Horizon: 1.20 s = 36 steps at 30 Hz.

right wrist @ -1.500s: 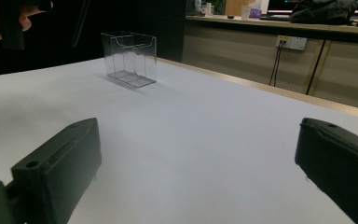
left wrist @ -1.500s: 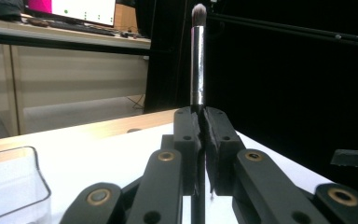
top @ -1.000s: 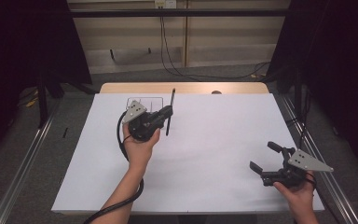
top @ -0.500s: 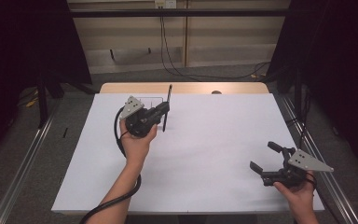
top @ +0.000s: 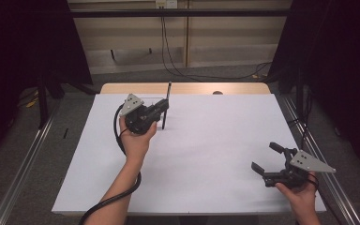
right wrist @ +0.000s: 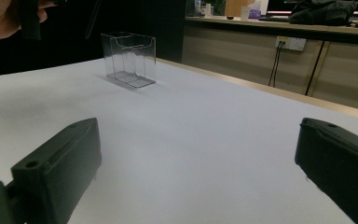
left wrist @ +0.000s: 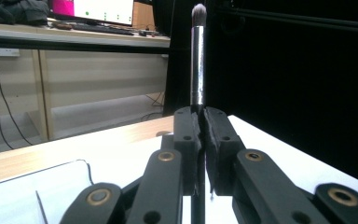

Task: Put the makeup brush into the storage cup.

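My table (top: pixel 243 89) is a pale wooden top, and a big white sheet (top: pixel 206 154) covers nearly all of it, leaving a bare wooden strip along the far edge. On that sheet, towards the far left corner, stands a clear plastic box (right wrist: pixel 129 58) with an inner divider, upright and open at the top. Nothing else lies on the white sheet near me.
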### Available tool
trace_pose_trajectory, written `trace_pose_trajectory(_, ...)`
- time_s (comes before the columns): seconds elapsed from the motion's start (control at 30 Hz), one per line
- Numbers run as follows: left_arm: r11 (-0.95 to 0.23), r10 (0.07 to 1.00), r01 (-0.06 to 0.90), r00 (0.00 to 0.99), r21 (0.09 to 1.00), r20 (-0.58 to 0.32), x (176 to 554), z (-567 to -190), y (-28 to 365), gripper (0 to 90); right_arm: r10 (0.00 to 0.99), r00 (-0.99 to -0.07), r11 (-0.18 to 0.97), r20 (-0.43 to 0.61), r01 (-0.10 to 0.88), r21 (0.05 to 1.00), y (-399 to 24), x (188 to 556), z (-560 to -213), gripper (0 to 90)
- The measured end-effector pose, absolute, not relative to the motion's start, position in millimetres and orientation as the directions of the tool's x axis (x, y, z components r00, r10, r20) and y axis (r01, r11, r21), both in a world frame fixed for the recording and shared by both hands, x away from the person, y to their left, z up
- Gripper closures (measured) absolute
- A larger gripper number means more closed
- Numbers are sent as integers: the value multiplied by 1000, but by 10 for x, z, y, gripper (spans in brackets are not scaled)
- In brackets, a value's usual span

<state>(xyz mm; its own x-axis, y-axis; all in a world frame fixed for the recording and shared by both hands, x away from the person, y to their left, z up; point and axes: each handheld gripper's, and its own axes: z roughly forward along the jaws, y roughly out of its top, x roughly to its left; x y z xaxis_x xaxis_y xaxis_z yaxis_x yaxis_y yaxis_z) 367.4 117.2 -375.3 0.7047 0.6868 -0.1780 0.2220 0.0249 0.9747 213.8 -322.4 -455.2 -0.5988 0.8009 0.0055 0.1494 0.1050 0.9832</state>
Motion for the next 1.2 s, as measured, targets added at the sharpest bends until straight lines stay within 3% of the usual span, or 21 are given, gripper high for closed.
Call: trace_pose_trajectory(1.2,37,714,204,680,978,-169,3892,-3694,1270,841,797,-604,112,4,155,982,-3211,2141,-4560,2)
